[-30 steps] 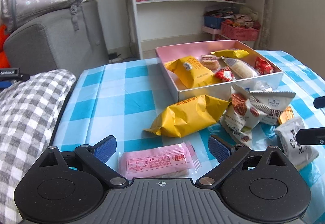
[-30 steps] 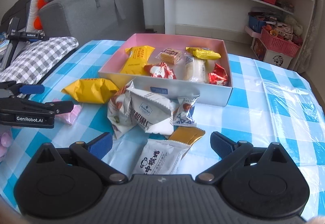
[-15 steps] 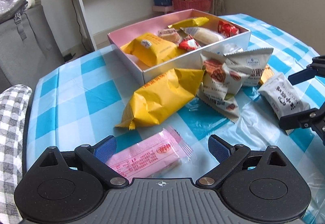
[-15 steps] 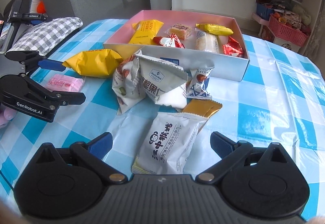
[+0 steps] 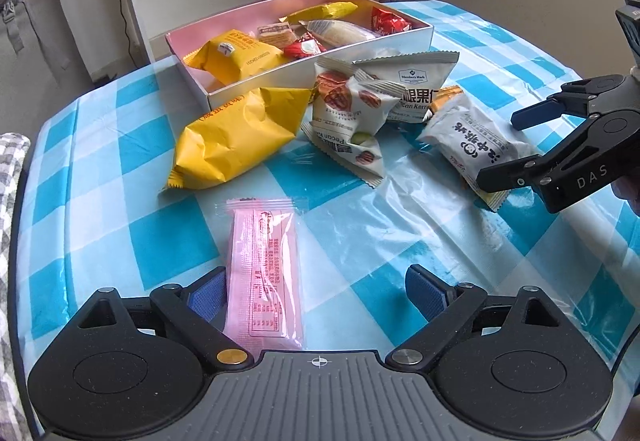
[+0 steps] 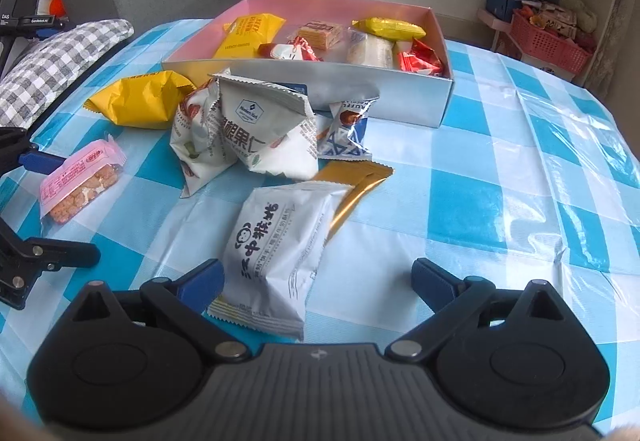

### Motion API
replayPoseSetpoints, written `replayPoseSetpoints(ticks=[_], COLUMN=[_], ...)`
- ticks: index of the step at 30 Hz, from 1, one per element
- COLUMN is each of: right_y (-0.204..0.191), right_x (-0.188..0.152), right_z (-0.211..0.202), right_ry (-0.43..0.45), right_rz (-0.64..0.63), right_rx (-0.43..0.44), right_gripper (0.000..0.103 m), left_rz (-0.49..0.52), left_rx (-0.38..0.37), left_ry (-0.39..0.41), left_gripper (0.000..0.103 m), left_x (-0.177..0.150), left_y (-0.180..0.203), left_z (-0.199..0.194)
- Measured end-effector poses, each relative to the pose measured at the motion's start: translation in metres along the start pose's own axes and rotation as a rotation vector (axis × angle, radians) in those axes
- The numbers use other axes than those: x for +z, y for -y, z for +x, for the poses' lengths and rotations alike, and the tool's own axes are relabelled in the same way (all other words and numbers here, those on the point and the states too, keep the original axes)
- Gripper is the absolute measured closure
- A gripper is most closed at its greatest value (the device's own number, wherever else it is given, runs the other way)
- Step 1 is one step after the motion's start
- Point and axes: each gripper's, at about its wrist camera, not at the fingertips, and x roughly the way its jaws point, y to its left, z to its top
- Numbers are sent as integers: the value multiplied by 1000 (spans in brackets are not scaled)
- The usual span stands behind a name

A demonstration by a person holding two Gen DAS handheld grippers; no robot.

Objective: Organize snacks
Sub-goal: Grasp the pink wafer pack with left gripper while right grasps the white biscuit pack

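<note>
Now | left gripper [image 5: 316, 291] closing around pink packet [image 5: 264, 273] | right gripper [image 6: 318, 281] wide, straddling white packet [image 6: 276, 253]

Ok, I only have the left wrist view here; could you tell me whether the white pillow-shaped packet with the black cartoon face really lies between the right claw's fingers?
Observer: Yes. In the right wrist view the white pillow-shaped packet lies between the open fingers of the right claw, close beside the left blue pad and well clear of the other.
Operator: Thank you. Is anything hidden behind the white crinkle-edged pecan bags?
Observer: A small blue-and-white foil packet lies just in front of the pink-lined cardboard box.
Operator: And what does the long pink plastic packet hold?
Observer: The clear end of the long pink plastic packet shows small round orange biscuits.
</note>
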Motion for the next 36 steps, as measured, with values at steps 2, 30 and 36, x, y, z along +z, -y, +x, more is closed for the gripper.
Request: replayPoseSetpoints(ticks=[2,30,36], right_y=[6,-40,-46], right_x=[1,12,11], right_z=[-1,5,11], right_ry=[3,18,15], right_rz=[14,-138,-154], right_rx=[-4,-41,-89], right_gripper=[3,41,41], left_rz=[-41,-229,-214], left_rx=[11,233,264], left_ry=[-10,-41,-51], left_gripper=[17,71,71], left_x=[1,18,20], left_y=[1,18,24], left_z=[1,10,12])
